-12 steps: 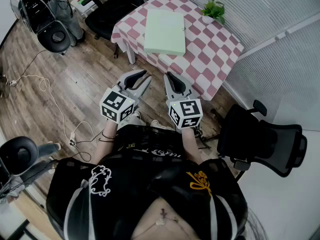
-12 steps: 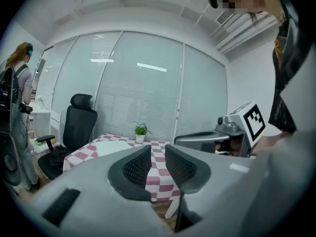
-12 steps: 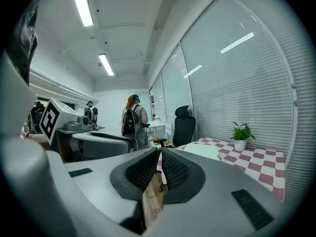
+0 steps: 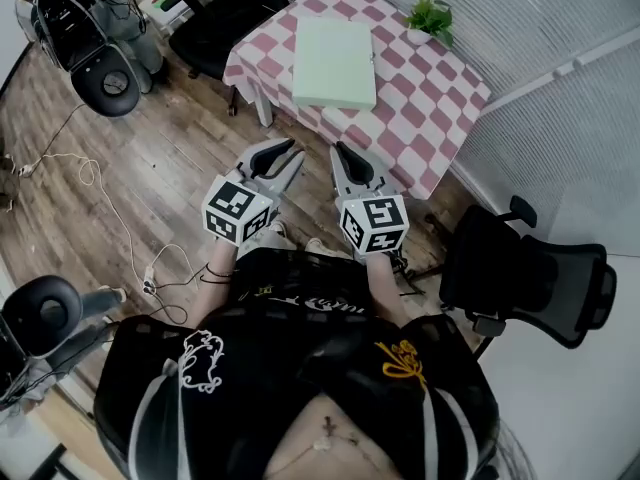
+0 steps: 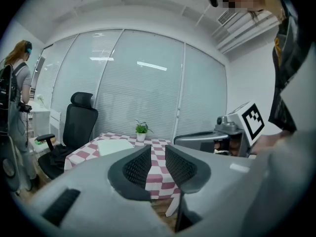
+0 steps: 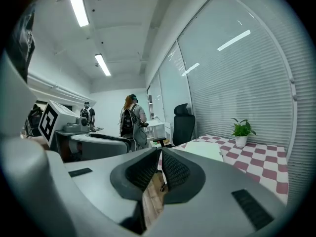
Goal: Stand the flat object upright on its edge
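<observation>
A pale green flat object [image 4: 334, 63] lies flat on the pink-and-white checked table [image 4: 420, 118]. It also shows in the left gripper view [image 5: 114, 146] and the right gripper view [image 6: 202, 150]. Both grippers hover side by side over the wooden floor, short of the table's near edge, and point toward it. My left gripper [image 4: 290, 152] is shut and empty, with only a narrow slit between its pads [image 5: 137, 166]. My right gripper [image 4: 340, 153] is shut with nothing in it, its pads [image 6: 174, 169] nearly touching.
A small potted plant [image 4: 428, 18] stands on the table's far right corner. A black office chair [image 4: 530, 278] stands to my right and another [image 4: 215, 23] beyond the table. Cables [image 4: 90, 183] trail over the floor at left. People [image 6: 129, 120] stand in the background.
</observation>
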Action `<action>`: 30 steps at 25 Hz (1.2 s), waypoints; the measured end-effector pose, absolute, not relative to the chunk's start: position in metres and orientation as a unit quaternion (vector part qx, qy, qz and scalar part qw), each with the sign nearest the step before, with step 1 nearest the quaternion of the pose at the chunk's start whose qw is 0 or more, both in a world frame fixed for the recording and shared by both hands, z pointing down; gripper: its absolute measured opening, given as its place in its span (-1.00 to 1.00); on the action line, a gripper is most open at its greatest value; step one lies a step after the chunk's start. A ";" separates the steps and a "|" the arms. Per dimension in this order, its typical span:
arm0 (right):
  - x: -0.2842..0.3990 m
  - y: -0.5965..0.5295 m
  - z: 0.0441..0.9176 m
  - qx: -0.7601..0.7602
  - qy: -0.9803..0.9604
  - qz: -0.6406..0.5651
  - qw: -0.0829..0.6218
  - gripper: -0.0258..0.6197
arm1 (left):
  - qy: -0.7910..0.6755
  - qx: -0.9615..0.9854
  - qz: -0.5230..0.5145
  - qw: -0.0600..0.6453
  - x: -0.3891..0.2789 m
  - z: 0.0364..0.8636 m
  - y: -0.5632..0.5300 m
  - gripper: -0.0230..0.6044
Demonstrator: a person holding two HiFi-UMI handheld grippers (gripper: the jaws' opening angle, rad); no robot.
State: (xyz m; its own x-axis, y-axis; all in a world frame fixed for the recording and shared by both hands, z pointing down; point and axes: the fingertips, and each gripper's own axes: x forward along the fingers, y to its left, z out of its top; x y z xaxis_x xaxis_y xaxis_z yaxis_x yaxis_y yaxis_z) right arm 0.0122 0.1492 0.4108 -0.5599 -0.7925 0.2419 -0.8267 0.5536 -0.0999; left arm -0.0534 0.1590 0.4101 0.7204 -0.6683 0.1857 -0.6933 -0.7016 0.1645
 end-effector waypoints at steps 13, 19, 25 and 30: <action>-0.022 0.138 0.431 0.475 -0.866 0.118 0.100 -0.81 | -0.350 0.927 0.060 0.120 -0.088 0.424 0.146 -0.61; -0.027 0.138 0.441 0.479 -0.861 0.127 0.116 -0.81 | -0.343 0.928 0.057 0.132 -0.096 0.432 0.140 -0.61; -0.016 0.124 0.447 0.492 -0.852 0.131 0.122 -0.81 | -0.337 0.929 0.058 0.142 -0.092 0.441 0.125 -0.61; -0.005 0.096 0.453 0.491 -0.851 0.141 0.123 -0.81 | -0.343 0.925 0.061 0.150 -0.087 0.445 0.096 -0.61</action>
State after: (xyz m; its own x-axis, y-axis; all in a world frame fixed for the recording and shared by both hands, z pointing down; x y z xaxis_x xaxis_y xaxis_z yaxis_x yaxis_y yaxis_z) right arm -0.0045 0.0957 0.4534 -0.4880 -0.8008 0.3472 -0.8700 0.4782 -0.1198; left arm -0.0872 0.0958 0.4455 0.7572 -0.6168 0.2150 -0.6532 -0.7195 0.2361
